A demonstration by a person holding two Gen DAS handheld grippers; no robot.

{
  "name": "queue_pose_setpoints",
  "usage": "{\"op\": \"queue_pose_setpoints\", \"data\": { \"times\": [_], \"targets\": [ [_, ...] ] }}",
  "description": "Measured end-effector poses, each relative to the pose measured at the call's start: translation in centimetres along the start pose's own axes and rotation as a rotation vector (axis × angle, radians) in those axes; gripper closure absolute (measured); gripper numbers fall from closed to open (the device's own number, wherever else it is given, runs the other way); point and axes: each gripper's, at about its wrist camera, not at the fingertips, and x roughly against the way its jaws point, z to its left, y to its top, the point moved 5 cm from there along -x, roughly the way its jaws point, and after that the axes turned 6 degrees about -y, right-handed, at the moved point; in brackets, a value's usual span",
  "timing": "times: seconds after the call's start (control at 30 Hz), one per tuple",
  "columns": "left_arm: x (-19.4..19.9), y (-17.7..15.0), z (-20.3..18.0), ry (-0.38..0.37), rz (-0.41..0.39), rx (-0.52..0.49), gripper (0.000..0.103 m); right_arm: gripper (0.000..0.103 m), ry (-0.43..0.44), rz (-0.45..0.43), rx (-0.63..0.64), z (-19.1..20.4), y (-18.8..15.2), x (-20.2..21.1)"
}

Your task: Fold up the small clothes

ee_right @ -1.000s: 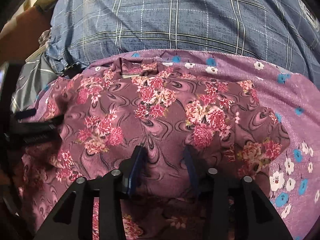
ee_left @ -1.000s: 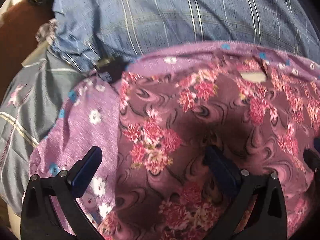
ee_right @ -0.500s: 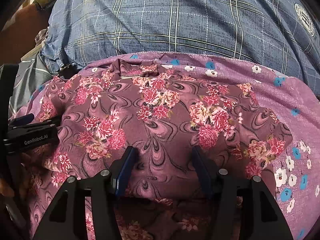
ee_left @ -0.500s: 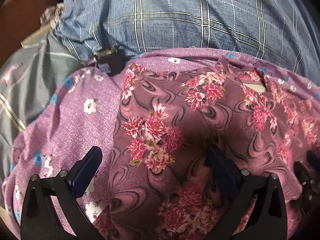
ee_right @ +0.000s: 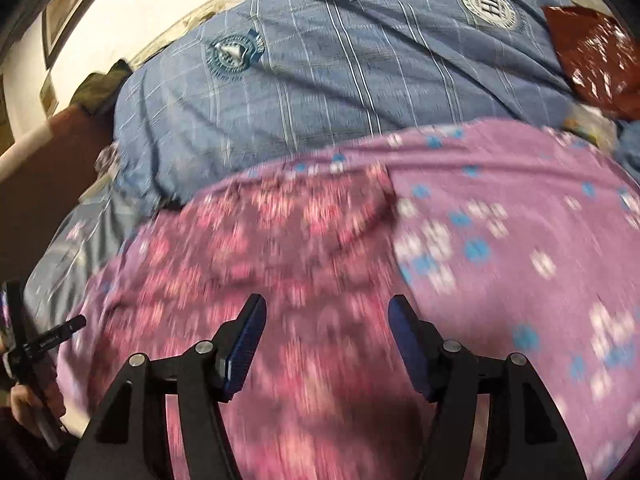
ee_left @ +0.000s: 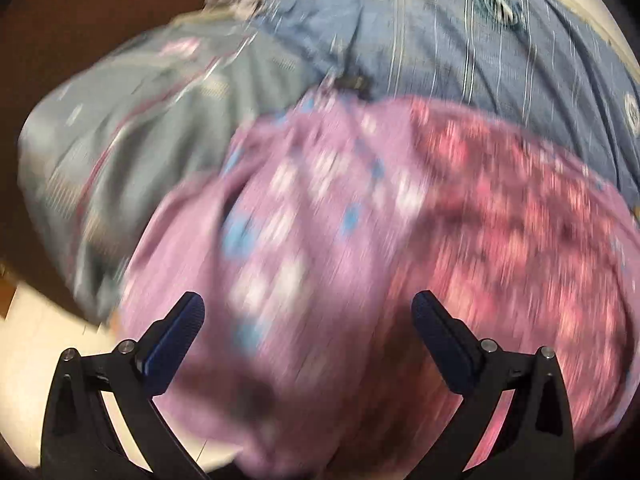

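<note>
Maroon garment: a small maroon cloth printed with pink flowers (ee_right: 288,264) is seen spread flat on a lilac cloth with white and blue blossoms (ee_right: 520,216); its print is smeared by blur in both views.
Garment place: the lilac cloth is laid over a blue checked bed cover with round crests (ee_right: 320,80), and the maroon piece (ee_left: 512,208) is shown toward the right of the left wrist view.
Right gripper: the right gripper (ee_right: 326,344) is held above the maroon cloth with its blue-padded jaws opening; cloth is seen below the gap, and no fold is pinched between the pads.
Left gripper: the left gripper (ee_left: 308,336) is shown with jaws spread wide over the lilac cloth (ee_left: 304,216), nothing being clamped.
Left tool from the right: a black frame (ee_right: 36,348) is seen at the left edge, with a hand (ee_right: 28,404) under it.
Surroundings: a grey patterned sheet (ee_left: 132,128) is seen left of the lilac cloth, and a dark red patterned fabric (ee_right: 592,52) lies at the far right on the bed cover.
</note>
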Motion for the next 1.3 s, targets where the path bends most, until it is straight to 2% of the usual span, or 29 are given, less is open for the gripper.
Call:
{"op": "queue_pose_setpoints", "data": {
  "times": [0.07,0.23,0.27,0.3,0.33,0.4,0.47,0.57,0.63,0.7,0.73,0.77,0.8,0.83,0.87,0.9,0.97,1.03,1.17,1.3],
  "targets": [
    [1.0,-2.9,0.4,-0.032,0.052,-0.014,0.000,0.037,-0.012,0.029,0.046,-0.8,-2.4,2.4],
    [0.9,-8.1,-0.8,-0.106,0.161,-0.060,0.001,0.033,0.001,0.146,0.018,-3.5,-8.4,6.6],
    [0.5,-8.9,-1.3,-0.126,0.190,-0.064,0.006,0.032,-0.004,0.179,-0.004,-4.1,-10.0,7.2],
    [-0.1,-9.8,-1.9,-0.157,0.229,-0.071,0.012,0.032,-0.006,0.213,-0.026,-4.7,-11.3,7.5],
    [-0.5,-10.3,-2.3,-0.173,0.256,-0.076,0.014,0.032,-0.006,0.258,-0.055,-5.4,-12.9,7.6],
    [-1.7,-11.2,-3.0,-0.179,0.298,-0.093,0.021,0.032,-0.018,0.334,-0.093,-5.8,-15.7,7.6],
    [-2.5,-11.6,-3.1,-0.166,0.314,-0.098,0.024,0.032,-0.010,0.394,-0.116,-5.6,-17.9,6.9],
    [-3.7,-12.3,-3.5,-0.203,0.351,-0.091,0.024,0.032,0.016,0.458,-0.151,-4.6,-19.8,4.6],
    [-4.5,-12.7,-3.7,-0.202,0.379,-0.084,0.024,0.032,0.032,0.488,-0.157,-3.7,-20.2,2.8],
    [-5.1,-13.2,-3.6,-0.216,0.402,-0.065,0.024,0.032,0.027,0.556,-0.146,-2.4,-20.9,0.4],
    [-5.3,-13.4,-3.7,-0.224,0.406,-0.057,0.024,0.035,0.020,0.576,-0.143,-2.0,-21.2,-0.4],
    [-5.5,-13.3,-3.7,-0.240,0.405,-0.047,0.027,0.042,0.000,0.590,-0.140,-1.6,-21.5,-1.3],
    [-5.4,-13.3,-3.7,-0.260,0.402,-0.043,0.046,0.051,-0.012,0.594,-0.149,-1.5,-21.8,-1.6],
    [-5.3,-13.2,-4.0,-0.303,0.406,-0.038,0.060,0.072,-0.015,0.592,-0.166,-1.5,-21.9,-1.7],
    [-5.1,-13.3,-4.1,-0.342,0.415,-0.036,0.078,0.089,-0.003,0.592,-0.171,-1.4,-22.0,-1.5],
    [-4.7,-13.3,-4.3,-0.359,0.410,-0.040,0.090,0.092,-0.004,0.592,-0.159,-1.5,-22.0,-1.1],
    [-4.0,-13.0,-4.3,-0.397,0.397,-0.033,0.100,0.093,-0.002,0.580,-0.159,-2.1,-21.8,0.4],
    [-3.0,-12.8,-4.1,-0.464,0.395,0.000,0.100,0.093,0.051,0.560,-0.174,-2.4,-21.3,2.5],
    [0.1,-12.0,-4.5,-0.589,0.380,-0.009,0.100,0.094,0.139,0.546,-0.154,-2.5,-20.3,6.5],
    [2.5,-10.9,-3.8,-0.663,0.346,-0.011,0.100,0.094,0.275,0.484,-0.116,-1.3,-17.8,10.6]
  ]
}}
